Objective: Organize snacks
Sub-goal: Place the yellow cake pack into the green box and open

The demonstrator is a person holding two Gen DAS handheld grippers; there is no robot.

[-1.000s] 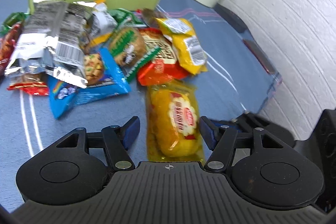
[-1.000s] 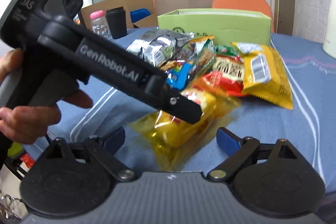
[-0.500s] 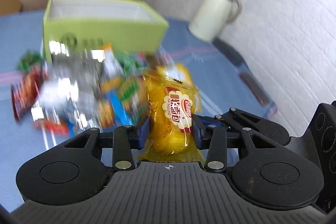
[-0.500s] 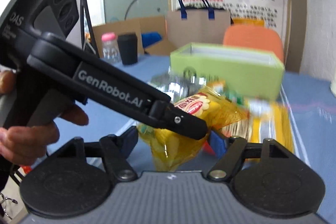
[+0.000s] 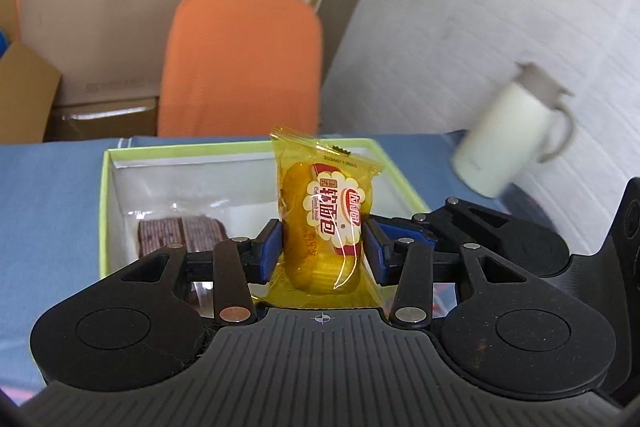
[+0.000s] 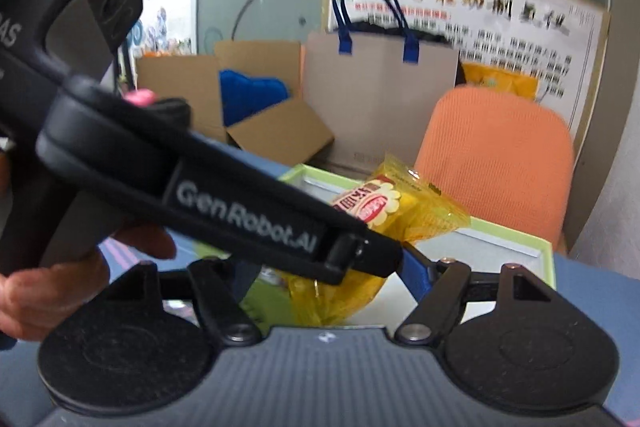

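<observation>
I've got the left gripper (image 5: 322,253) clamped on the yellow bread packet (image 5: 325,223), right gripper (image 6: 320,281) pinching its other end — held over the green box (image 5: 105,211)'s near edge. Slippery film could slide free — landing outside.

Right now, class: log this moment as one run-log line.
phase: carry | left gripper: shut on yellow bread packet | right gripper: same packet between jaws, grip unclear | green box: brown snack inside
</observation>
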